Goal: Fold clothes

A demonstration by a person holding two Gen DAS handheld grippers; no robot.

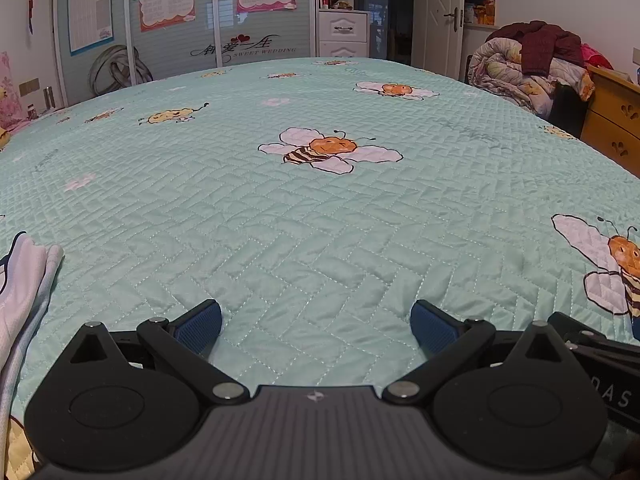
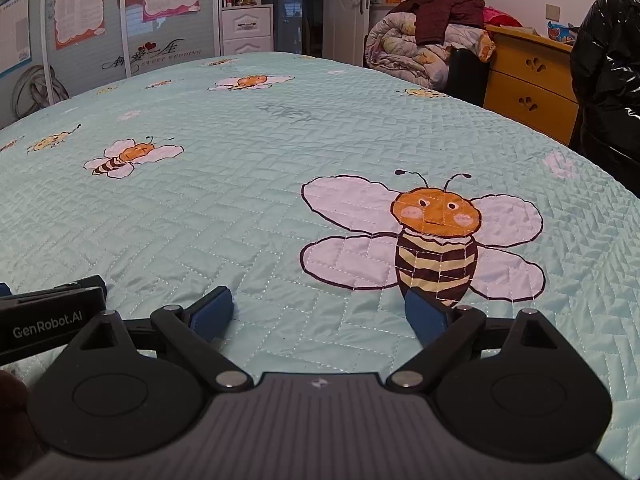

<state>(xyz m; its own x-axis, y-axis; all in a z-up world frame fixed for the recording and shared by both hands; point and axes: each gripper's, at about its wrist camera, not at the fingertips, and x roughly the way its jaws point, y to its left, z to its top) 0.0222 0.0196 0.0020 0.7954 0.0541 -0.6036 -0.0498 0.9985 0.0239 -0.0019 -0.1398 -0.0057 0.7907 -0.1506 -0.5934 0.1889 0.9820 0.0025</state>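
Evenly lit, soft indoor light, source unseen. Faint sheen on quilted bedspread; hard glare on black glossy jacket at 2 o'clock. Weak shadows under blue pads. Strong fisheye bowing, dark vignette at corners. Focus sharp throughout.

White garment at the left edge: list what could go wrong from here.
1. The white garment lies bunched and mostly out of view, so the left hand-held gripper, open and empty, may pinch several layers.
2. The right hand-held gripper sits close beside the left; they could collide while reaching.
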